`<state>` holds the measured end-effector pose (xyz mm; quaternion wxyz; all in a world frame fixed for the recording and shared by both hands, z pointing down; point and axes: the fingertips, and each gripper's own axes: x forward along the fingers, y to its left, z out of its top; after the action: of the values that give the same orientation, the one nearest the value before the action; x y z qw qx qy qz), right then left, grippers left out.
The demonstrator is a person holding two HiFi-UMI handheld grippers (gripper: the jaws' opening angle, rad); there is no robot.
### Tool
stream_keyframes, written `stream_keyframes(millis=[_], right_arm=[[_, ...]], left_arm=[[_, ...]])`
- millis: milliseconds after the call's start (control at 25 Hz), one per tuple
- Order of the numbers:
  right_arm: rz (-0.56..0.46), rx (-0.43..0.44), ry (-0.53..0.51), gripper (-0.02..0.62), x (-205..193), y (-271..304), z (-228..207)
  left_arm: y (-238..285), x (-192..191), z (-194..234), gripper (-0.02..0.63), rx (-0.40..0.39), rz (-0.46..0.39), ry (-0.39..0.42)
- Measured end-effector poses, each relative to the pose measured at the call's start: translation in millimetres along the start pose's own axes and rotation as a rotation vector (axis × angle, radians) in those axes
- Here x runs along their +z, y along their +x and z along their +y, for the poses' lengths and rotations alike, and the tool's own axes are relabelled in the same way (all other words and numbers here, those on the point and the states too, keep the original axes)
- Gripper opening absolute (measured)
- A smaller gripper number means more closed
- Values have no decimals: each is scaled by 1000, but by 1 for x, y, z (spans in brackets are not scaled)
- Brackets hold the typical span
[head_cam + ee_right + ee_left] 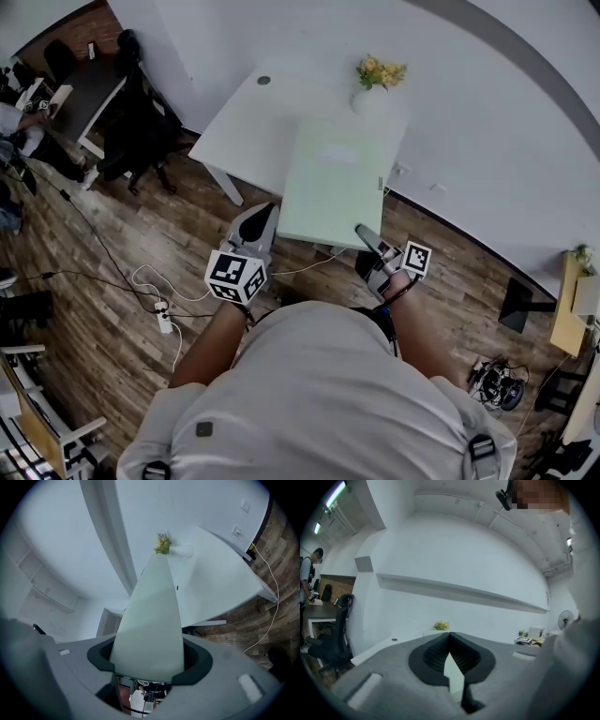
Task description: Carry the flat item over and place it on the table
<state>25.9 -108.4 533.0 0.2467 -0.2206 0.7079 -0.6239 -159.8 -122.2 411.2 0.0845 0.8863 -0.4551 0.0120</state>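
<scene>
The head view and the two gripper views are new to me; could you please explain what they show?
There is no robot here. A person holds a hand-held left gripper and right gripper. The head view looks down from a camera on the person's head. Each gripper view looks along that gripper's own fingers. Both grippers are closed on the near end of a pale green flat board, whose far end appears to reach over a white table. A white vase of yellow flowers stands on that table.

Matt pale-green board (333, 183) — smooth white table (248, 127), wood-plank floor (112, 272)
</scene>
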Motion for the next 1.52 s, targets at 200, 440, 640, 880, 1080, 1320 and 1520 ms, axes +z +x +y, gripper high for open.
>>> stream_keyframes(millis=[200, 440, 640, 880, 1080, 1320, 1520], right_arm=[[-31, -7, -2, 301, -11, 20, 1], [-44, -35, 9, 301, -3, 31, -8], [-39, -43, 27, 301, 12, 40, -21], [-13, -61, 42, 301, 40, 54, -40], [10, -81, 58, 301, 68, 66, -53], [34, -129, 75, 301, 103, 73, -78], [38, -166, 93, 302, 130, 78, -99]], left_arm=[[-7, 2, 28, 0, -27, 4, -3], [4, -4, 44, 0, -41, 17, -25], [17, -10, 53, 0, -24, 28, -29], [34, -20, 66, 0, 3, 54, -46], [61, -24, 78, 0, 35, 70, -75], [98, -37, 83, 0, 56, 103, -104], [123, -46, 92, 0, 81, 132, -123]])
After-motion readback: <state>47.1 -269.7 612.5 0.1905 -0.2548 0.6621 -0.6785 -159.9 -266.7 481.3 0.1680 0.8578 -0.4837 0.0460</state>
